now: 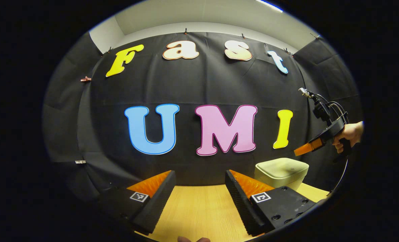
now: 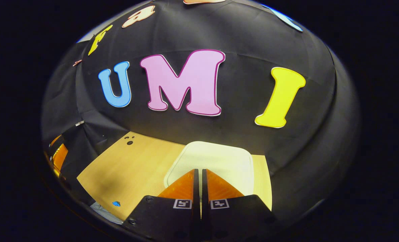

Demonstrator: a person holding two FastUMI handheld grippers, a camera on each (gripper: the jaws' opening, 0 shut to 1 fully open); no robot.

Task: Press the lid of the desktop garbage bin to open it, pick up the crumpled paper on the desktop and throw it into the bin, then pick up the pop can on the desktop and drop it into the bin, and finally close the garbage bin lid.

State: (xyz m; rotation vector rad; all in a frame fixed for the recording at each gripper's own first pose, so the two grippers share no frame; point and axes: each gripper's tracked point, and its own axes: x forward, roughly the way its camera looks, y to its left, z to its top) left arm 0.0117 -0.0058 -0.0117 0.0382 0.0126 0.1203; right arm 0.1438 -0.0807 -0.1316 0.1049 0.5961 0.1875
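Left gripper (image 1: pixel 200 179): fingers spread wide over bare wooden desktop (image 1: pixel 199 208), gripping nothing. Garbage bin (image 1: pixel 281 171), lid down, at four o'clock. Right gripper (image 2: pixel 200 173): fingers pressed together, poised above bin lid (image 2: pixel 216 161) at six o'clock.

No words or numbers can be read; square black-and-white coded tags (image 1: pixel 260 197) sit on the left gripper (image 1: pixel 199 174) and the right gripper (image 2: pixel 200 171).

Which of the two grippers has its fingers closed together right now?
The right gripper: its fingers meet above the pale closed-lid garbage bin. The left gripper has a wide gap over the wooden desktop.
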